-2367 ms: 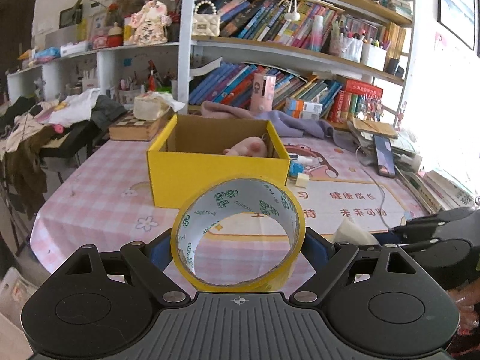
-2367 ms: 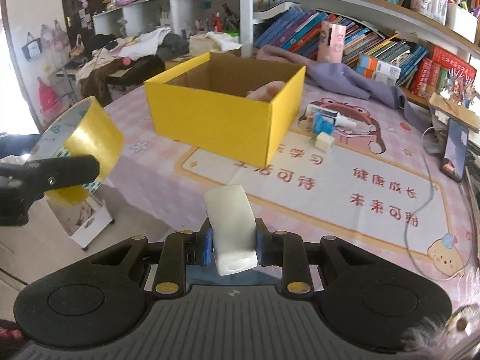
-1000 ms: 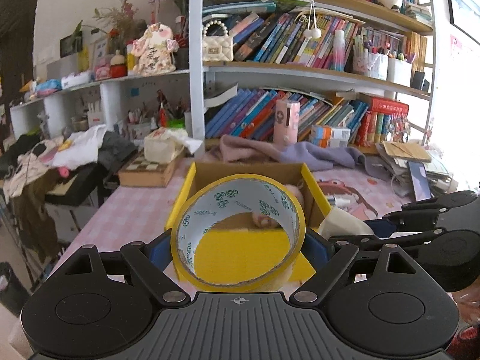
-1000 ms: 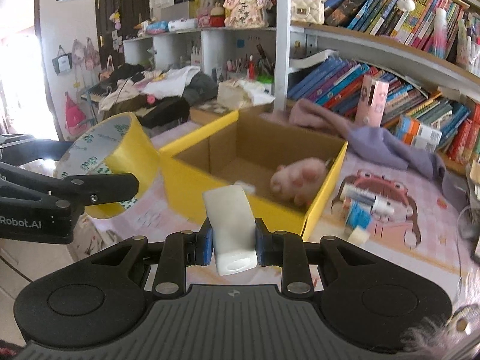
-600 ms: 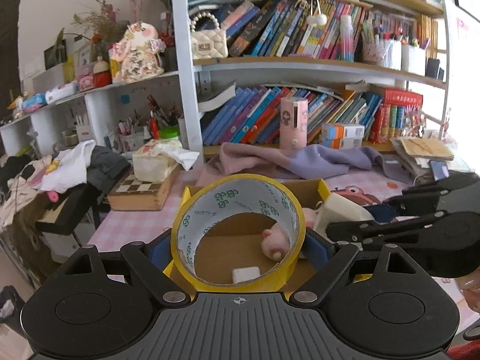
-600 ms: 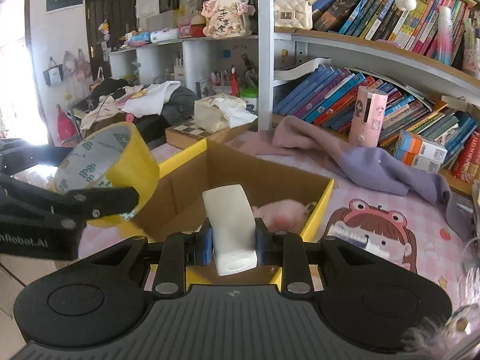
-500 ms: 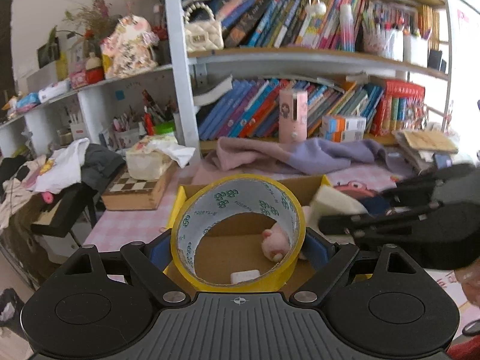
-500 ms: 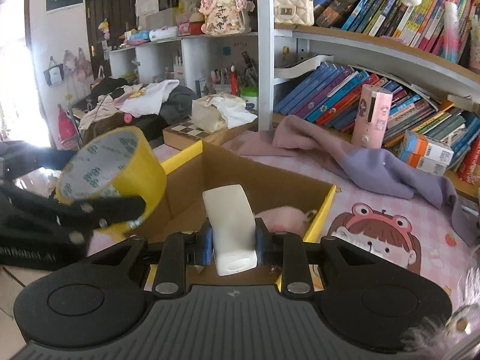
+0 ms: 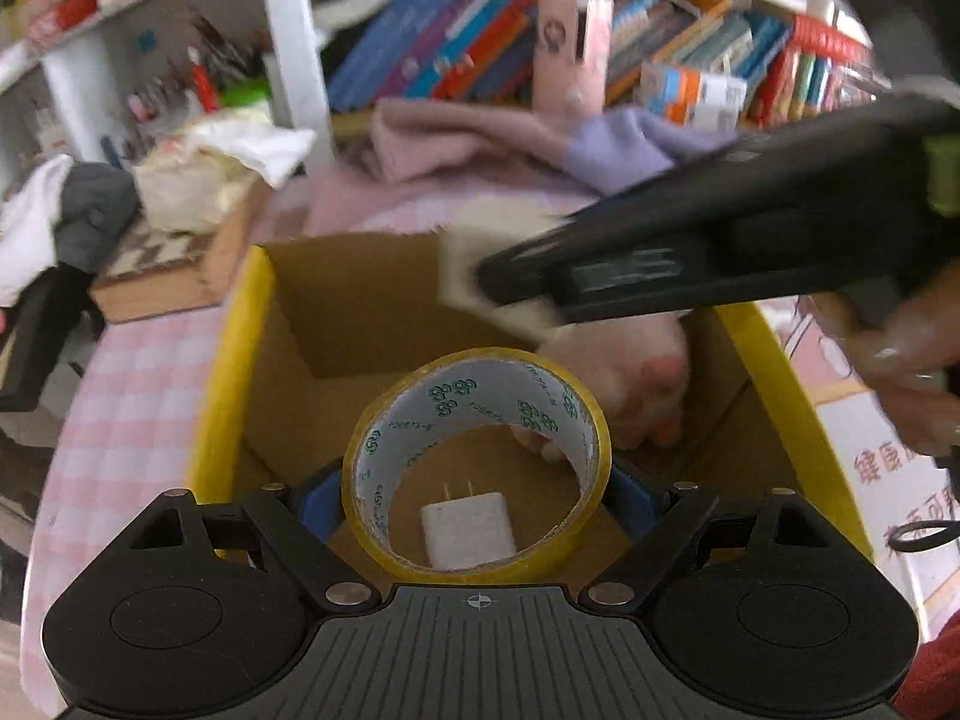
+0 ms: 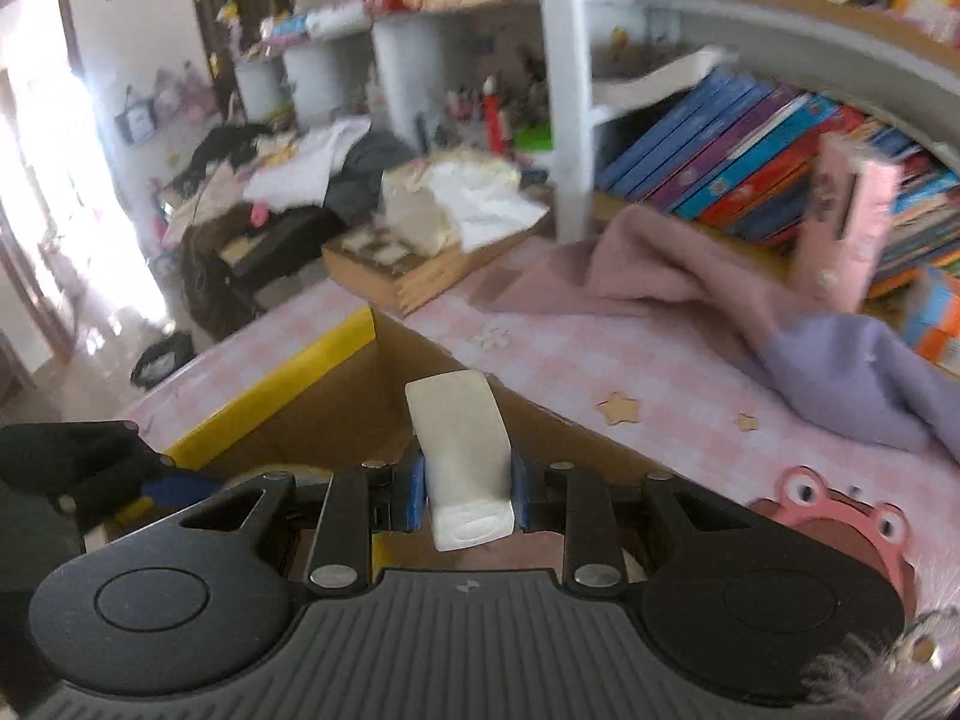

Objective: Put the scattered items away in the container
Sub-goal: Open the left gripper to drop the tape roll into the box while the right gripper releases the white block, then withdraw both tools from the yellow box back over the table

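Observation:
The yellow box [image 9: 225, 360] with a brown cardboard inside lies right below my left gripper [image 9: 475, 495], which is shut on a yellow tape roll [image 9: 480, 390] held upright over the box's near part. Inside the box are a pink plush toy [image 9: 639, 381] and a white plug adapter [image 9: 468, 525], seen through the roll. My right gripper [image 10: 467, 486] is shut on a white block [image 10: 459, 450] and reaches in from the right over the box's far wall [image 10: 282, 390]. In the left wrist view it shows as a dark blurred bar [image 9: 690, 264], with a hand [image 9: 918, 384] behind it.
Behind the box lie a pink and lilac cloth [image 10: 660, 282], a chessboard case [image 9: 162, 276] with a tissue pack on it and a pink carton [image 9: 567, 54] before shelves of books. The pink checked tablecloth [image 9: 120, 420] ends at the left, where clothes pile up.
Both grippers have moved forward over the yellow box. The left one now tilts down into it, and the right one has swung across above the far wall. Both still hold their things.

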A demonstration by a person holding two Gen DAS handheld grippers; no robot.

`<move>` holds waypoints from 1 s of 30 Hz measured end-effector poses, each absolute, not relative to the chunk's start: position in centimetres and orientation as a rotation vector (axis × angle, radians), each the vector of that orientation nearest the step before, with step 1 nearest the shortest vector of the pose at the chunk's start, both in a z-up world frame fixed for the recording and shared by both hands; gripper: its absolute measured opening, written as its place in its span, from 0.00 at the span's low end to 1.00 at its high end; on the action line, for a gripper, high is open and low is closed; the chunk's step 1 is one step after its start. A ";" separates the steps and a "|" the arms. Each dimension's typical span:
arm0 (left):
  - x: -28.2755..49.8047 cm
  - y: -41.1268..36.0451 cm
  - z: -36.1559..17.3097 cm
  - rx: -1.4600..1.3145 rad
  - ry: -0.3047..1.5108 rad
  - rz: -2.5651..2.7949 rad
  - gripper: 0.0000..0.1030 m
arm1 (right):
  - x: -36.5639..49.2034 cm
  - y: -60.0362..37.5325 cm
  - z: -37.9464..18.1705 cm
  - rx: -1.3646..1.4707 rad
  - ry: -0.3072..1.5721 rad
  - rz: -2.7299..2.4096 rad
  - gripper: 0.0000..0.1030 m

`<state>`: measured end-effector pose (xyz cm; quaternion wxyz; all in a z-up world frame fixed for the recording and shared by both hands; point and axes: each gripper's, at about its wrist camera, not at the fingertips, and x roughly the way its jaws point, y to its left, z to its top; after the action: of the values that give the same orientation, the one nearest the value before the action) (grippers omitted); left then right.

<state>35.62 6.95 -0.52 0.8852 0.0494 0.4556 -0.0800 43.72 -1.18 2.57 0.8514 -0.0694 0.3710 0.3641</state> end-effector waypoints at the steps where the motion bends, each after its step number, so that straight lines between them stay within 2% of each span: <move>1: 36.2 6.8 -0.9 0.106 0.971 -0.168 0.86 | 44.6 -0.5 2.0 -0.137 0.827 0.785 0.24; 4: 38.0 7.0 -2.1 0.096 1.034 -0.144 0.86 | 46.7 1.8 0.1 -0.153 0.940 0.803 0.26; 15: 39.4 7.7 -2.7 0.069 1.096 -0.071 0.86 | 50.0 5.5 -3.4 -0.220 1.075 0.865 0.29; 16: 39.4 7.7 -2.7 0.071 1.094 -0.071 0.87 | 50.1 5.5 -3.5 -0.213 1.075 0.871 0.31; 21: 38.9 7.3 -2.1 0.092 1.060 -0.060 0.87 | 49.9 5.2 -2.6 -0.118 1.073 0.934 0.53; 24: 38.0 7.1 -1.2 0.095 1.026 -0.057 0.88 | 49.5 4.8 -1.0 -0.082 1.030 0.956 0.58; 30: 36.0 6.6 1.1 0.100 0.953 -0.048 0.88 | 48.3 3.6 2.0 -0.041 0.944 0.971 0.58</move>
<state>36.04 6.64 1.09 0.8872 0.0482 0.4583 -0.0232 48.27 3.63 1.99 0.7791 -0.0188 0.4367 0.4493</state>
